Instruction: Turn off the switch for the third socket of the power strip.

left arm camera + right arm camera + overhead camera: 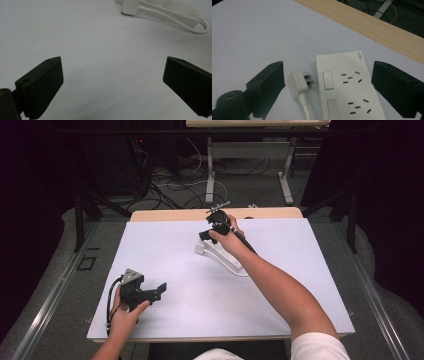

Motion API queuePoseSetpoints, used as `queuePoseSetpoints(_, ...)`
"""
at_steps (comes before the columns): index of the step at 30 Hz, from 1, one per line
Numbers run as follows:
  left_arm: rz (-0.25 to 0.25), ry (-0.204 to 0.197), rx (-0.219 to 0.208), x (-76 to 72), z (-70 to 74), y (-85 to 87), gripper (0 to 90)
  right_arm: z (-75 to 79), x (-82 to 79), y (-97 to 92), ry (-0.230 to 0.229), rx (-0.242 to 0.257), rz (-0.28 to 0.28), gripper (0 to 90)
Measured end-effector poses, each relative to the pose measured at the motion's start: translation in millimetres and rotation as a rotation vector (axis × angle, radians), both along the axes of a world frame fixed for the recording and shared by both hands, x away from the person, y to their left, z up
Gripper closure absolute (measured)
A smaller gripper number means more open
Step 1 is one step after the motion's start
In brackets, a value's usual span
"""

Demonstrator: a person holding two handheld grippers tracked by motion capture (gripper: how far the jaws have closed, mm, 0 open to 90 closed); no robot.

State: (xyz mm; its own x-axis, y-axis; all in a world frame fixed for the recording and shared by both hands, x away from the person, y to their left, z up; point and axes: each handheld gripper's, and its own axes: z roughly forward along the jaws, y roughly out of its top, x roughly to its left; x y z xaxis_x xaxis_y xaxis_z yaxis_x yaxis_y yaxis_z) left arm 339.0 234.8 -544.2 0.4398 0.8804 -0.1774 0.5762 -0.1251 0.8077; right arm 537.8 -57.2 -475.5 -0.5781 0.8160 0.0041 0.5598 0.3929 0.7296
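A white power strip (348,87) (229,258) with rocker switches lies on the white table cover (200,295). Beside its end lies a white three-pin plug (298,81) (200,248), unplugged, its cable (306,110) trailing back. My right gripper (328,72) (205,236) hovers over the strip's end and the plug, jaws wide open, with nothing gripped. My left gripper (112,85) (161,290) rests near the front left of the table, open and empty, pointing toward the power strip (175,10) and plug (130,6) farther off.
The wooden table edge (367,25) (190,214) runs just behind the strip. Beyond it, cables and the legs of another table (210,170) stand on the floor. The strip's white cable (182,26) loops on the cover.
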Motion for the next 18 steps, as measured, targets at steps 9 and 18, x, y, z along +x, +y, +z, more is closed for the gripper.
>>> queuePoseSetpoints(9,0.009,-0.018,-0.002,0.1,-1.4,-1.3,0.3,5.2,-19.1,0.5,-0.041,-0.006,0.059,0.2)
queuePoseSetpoints(18,0.012,-0.022,-0.014,-0.3,-1.4,-0.3,0.3,0.4,-39.2,-11.2,-0.056,0.025,0.083,0.0)
